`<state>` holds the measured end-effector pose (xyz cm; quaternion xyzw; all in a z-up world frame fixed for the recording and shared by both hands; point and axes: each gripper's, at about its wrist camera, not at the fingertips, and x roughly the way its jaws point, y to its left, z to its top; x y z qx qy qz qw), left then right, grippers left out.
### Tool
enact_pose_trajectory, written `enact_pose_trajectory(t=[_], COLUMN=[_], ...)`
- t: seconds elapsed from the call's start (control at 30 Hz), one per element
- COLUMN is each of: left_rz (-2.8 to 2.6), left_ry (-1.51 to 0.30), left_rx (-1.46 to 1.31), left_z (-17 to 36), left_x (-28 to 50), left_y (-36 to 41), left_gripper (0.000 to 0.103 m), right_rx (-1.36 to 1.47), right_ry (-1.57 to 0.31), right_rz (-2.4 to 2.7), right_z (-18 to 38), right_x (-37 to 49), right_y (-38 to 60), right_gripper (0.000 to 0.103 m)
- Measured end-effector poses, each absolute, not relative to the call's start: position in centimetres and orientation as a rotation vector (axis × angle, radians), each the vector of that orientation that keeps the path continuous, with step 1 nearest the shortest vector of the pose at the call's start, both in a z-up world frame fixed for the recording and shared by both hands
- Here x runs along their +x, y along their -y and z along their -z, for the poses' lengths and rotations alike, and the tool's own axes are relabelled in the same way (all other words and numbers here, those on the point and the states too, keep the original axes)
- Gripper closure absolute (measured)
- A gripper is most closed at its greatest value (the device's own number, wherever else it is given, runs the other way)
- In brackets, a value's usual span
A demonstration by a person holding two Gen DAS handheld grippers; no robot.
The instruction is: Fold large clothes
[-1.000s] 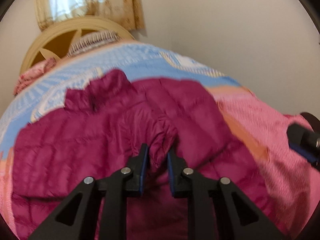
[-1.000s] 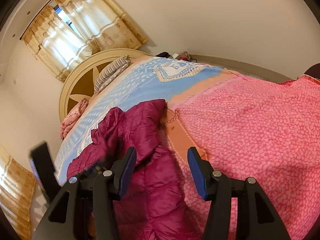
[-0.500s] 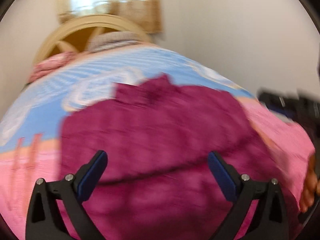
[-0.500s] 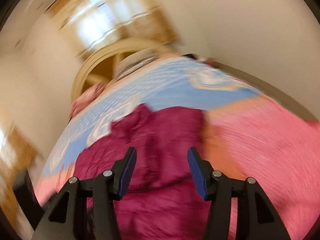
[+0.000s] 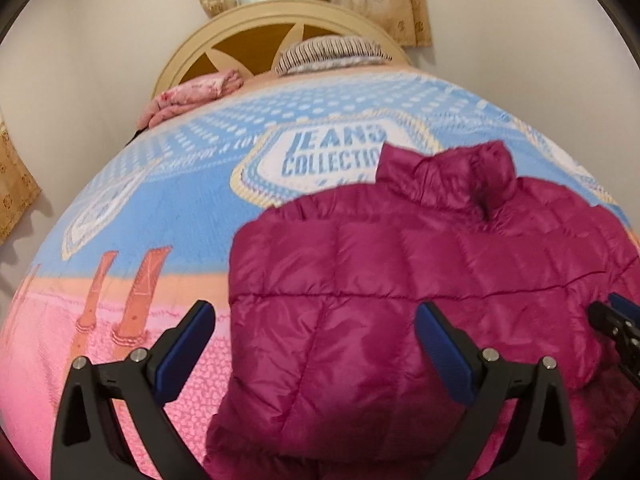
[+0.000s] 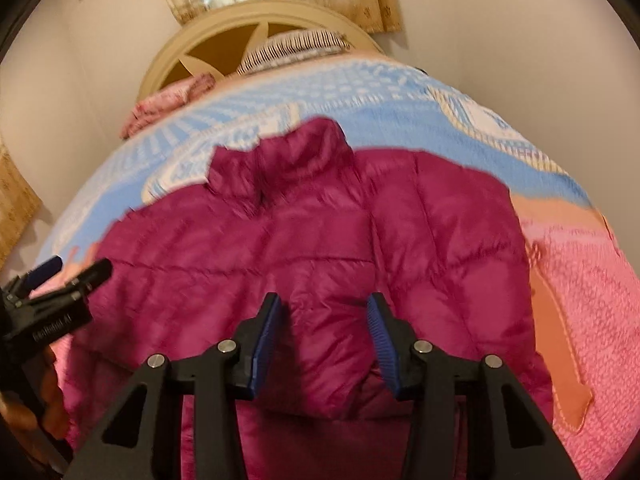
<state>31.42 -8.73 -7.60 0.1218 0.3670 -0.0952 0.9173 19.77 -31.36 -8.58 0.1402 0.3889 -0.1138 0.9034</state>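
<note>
Two tongs hang over the bed, both spread and pinching nothing; the left gripper point(image 5: 314, 354) gapes wide above the magenta puffer jacket's point(image 5: 400, 288) left edge; the right gripper point(image 6: 322, 334), narrower, hovers above its middle; the jacket lies collar-away on the pink-and-blue blanket point(image 5: 168, 208).

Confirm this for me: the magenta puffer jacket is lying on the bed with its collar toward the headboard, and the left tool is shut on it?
Not quite. The left tool is open, its jaws spread wide over the jacket, gripping nothing, as the left wrist view shows. The jacket does lie on the bed with its collar toward the headboard.
</note>
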Motion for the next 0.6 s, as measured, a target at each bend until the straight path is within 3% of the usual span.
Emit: enact_pose_trajectory(t=[0.6], left_rz=[0.136], left_ry=[-0.772], left_rx=[0.289], left_z=[11.6], left_x=[32.1], left_y=[9.1], left_gripper=[0.000], right_rx=[0.185], right_ry=[-0.899], right_rz=[0.284], right_z=[11.2], right_x=[20.6], right_y=[30.5], right_gripper=[0.058])
